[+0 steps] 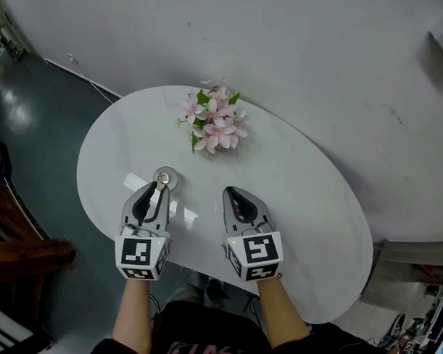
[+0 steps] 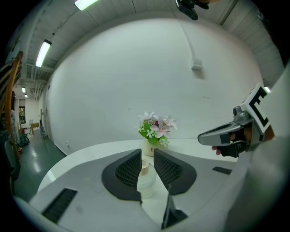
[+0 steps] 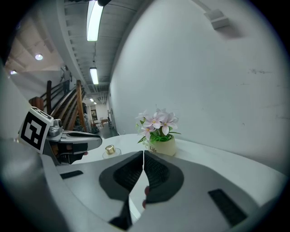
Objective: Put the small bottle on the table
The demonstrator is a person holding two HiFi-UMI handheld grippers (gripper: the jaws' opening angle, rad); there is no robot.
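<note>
Bottle (image 1: 164, 179) stands just beyond left fingers (image 1: 144, 203).

Pink flowers (image 1: 214, 125), white table (image 1: 307, 212)

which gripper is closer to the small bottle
The left gripper: the small bottle stands just ahead of its parted jaws; the right gripper, jaws together, is further off.

The head view looks steeply down from above on the white table (image 1: 306, 234), with the left gripper (image 1: 158, 194) and the right gripper (image 1: 235, 198) low in the frame. Each gripper view looks low, close and almost level along its own jaws toward the wall. All three views share the flowers (image 1: 214, 125), and each gripper view shows the other gripper at its edge.
</note>
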